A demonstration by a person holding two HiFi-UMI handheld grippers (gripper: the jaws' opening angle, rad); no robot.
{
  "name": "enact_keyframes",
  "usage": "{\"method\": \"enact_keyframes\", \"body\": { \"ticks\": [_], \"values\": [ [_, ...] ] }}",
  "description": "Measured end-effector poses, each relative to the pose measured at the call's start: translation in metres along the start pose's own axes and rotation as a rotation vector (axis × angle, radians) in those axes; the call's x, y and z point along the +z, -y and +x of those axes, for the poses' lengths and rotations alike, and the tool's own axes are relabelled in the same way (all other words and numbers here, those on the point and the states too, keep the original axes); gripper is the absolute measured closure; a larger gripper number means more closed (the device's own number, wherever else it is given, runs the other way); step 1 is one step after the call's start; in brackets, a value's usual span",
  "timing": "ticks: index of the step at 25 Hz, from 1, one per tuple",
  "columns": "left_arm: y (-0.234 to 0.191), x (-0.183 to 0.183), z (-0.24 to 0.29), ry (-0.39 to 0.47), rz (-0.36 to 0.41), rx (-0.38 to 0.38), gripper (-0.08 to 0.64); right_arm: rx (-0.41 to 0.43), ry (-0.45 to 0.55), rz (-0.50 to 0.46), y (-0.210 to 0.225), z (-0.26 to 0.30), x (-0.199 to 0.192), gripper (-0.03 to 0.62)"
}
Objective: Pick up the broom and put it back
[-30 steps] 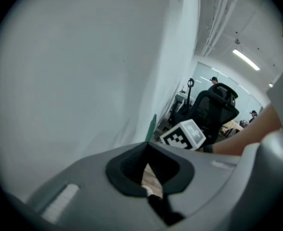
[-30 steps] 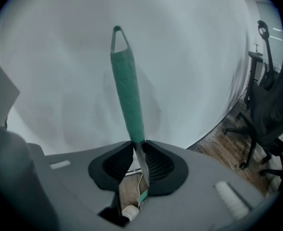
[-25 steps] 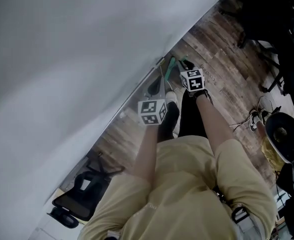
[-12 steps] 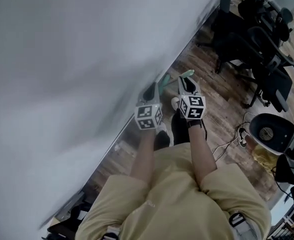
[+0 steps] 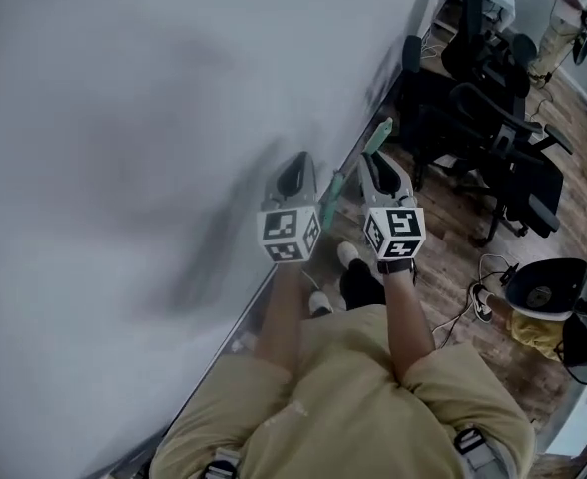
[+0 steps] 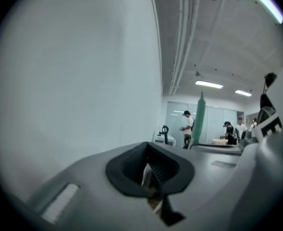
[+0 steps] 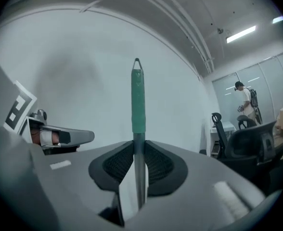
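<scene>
Broom (image 7: 138, 100) stands upright in my right gripper (image 7: 138, 146). Its pads are clamped on the bare metal shaft just below the green grip, which runs straight up to twelve o'clock in the right gripper view. The bristle end is out of sight below me. My left gripper (image 6: 148, 162) has its pads drawn together, and I can make out nothing held between them. It rides at nine o'clock of the right one, level with it, and the green handle shows at its three o'clock.

I judge this to be the carry before the put-back. To do it well, I should keep the shaft plumb and the clamp firm so the thin metal cannot slide through the pads. I should bring the handle to the wall (image 5: 124, 118) gently and let the bristle end settle on the floor before I loosen anything. The idle left gripper could steady the shaft.

The wall is plain, pale and smooth, filling the head view from seven to twelve o'clock. The wood-plank floor (image 5: 453, 267) lies at four o'clock, with black office chairs (image 5: 493, 158) at two o'clock, well apart from the broom. Other people (image 6: 187, 126) stand far off, under ceiling lights (image 7: 240, 32).
</scene>
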State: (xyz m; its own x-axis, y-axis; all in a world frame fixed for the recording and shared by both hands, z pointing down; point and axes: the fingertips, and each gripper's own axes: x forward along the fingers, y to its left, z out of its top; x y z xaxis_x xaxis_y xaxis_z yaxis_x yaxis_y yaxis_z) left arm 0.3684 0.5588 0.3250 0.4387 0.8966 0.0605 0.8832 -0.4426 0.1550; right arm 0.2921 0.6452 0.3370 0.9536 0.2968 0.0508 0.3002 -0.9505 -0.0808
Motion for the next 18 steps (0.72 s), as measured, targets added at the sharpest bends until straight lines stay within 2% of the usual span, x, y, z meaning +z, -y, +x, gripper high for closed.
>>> {"method": "enact_keyframes", "body": {
  "ticks": [4, 8, 12, 15, 18],
  "values": [
    [0.02, 0.033, -0.007, 0.049, 0.063, -0.013, 0.558, 0.028, 0.076, -0.006, -0.002, -0.018, 0.044, 0.515],
    [0.033, 0.05, -0.016, 0.05, 0.12, -0.027, 0.56, 0.046, 0.099, 0.006, -0.008, -0.028, 0.063, 0.515],
    [0.046, 0.073, -0.035, 0.155, 0.118, -0.04, 0.558, 0.082, 0.107, 0.012, -0.01, -0.041, 0.072, 0.515],
    [0.051, 0.071, -0.034, 0.177, 0.118, -0.01, 0.558, 0.132, 0.112, 0.018, -0.002, -0.045, 0.07, 0.515],
    [0.056, 0.068, -0.033, 0.181, 0.115, 0.071, 0.558, 0.229, 0.109, 0.017, 0.002, -0.048, 0.073, 0.515]
  ]
}}
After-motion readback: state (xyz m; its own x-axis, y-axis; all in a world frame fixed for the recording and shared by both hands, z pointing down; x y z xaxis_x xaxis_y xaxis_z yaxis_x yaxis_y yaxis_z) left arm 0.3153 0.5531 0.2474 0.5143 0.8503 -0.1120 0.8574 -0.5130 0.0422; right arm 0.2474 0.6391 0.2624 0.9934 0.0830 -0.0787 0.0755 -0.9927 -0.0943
